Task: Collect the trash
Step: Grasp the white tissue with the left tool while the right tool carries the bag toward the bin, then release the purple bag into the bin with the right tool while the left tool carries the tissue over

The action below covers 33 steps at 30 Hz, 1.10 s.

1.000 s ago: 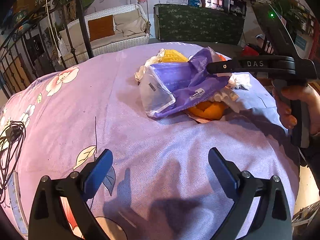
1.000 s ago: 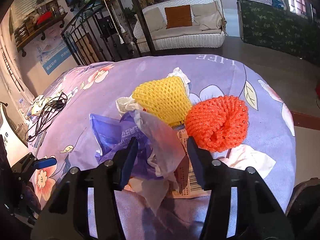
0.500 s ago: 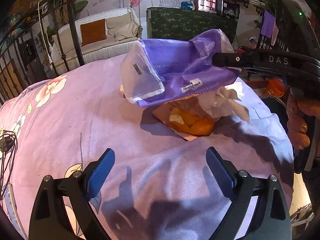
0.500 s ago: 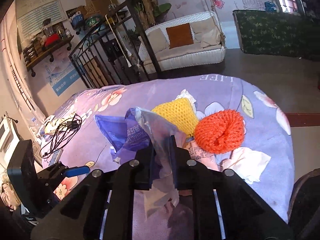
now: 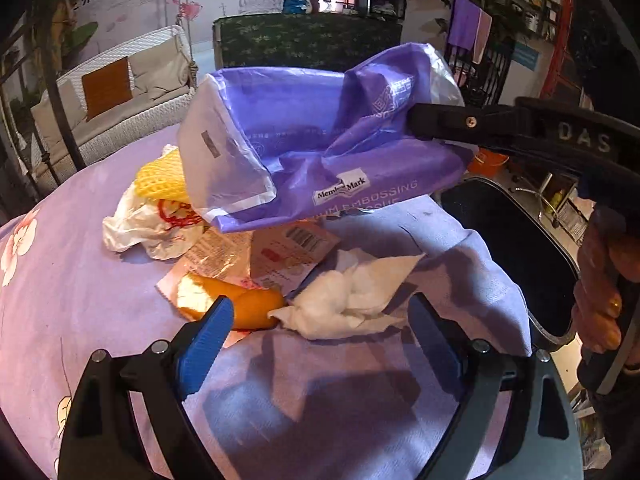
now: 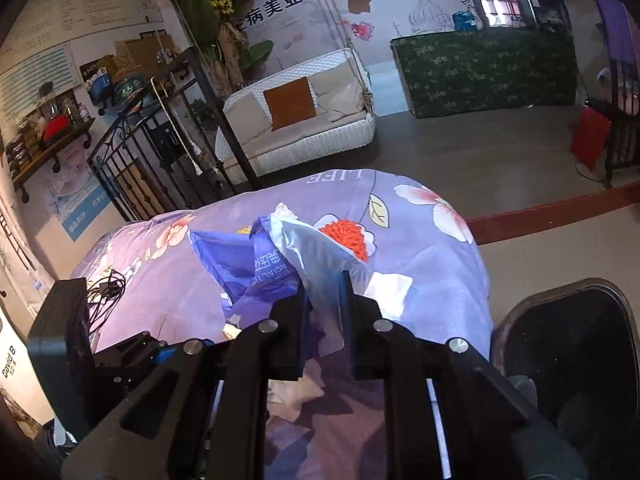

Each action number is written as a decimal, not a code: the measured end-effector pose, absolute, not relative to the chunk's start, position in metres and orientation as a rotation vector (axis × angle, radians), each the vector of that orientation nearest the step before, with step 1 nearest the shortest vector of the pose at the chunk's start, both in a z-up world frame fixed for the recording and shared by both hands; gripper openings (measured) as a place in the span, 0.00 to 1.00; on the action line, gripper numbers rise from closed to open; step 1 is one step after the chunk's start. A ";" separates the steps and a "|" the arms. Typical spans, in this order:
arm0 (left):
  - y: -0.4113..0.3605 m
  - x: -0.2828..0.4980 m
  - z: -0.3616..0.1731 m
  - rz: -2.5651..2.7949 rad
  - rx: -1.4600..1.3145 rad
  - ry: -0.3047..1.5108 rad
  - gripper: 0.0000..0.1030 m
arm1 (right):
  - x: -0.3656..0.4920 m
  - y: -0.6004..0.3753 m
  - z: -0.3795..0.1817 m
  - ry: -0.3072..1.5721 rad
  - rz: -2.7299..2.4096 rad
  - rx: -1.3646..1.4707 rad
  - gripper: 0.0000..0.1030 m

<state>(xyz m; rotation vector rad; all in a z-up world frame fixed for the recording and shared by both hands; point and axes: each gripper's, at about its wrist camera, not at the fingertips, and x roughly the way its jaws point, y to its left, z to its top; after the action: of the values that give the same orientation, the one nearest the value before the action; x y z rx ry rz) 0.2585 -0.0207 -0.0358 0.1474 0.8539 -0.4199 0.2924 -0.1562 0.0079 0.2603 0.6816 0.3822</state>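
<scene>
The right hand-held gripper (image 6: 323,304) was clamped on a purple plastic bag (image 5: 320,152), held in the air at centre frame above the lilac-covered worktop (image 5: 80,288), while the left hand-held gripper (image 5: 320,328), jaws wide and empty, hovered at lower centre near a white tissue (image 5: 352,300) and an orange wrapper (image 5: 248,304).

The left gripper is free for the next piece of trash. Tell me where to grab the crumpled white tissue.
Pinch the raised crumpled middle of the white tissue, coming down from above with the open left gripper; its flat edges lie tight against the tablecloth.
</scene>
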 end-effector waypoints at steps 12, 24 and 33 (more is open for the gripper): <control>-0.038 0.263 -0.053 -0.345 0.203 0.899 0.35 | 0.249 -0.220 -0.002 0.640 0.224 0.289 0.15; -0.066 0.214 -0.016 -0.391 0.165 0.759 0.34 | 0.200 -0.277 0.001 0.598 0.071 0.306 0.15; -0.111 0.185 -0.010 -0.507 0.191 0.725 0.34 | 0.172 -0.321 -0.001 0.602 -0.113 0.261 0.15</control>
<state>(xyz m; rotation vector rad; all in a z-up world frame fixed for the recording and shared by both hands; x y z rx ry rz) 0.1846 -0.1113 -0.0095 0.1906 0.7247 -0.5068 0.1724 -0.3208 -0.0012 0.2611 0.6024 -0.1132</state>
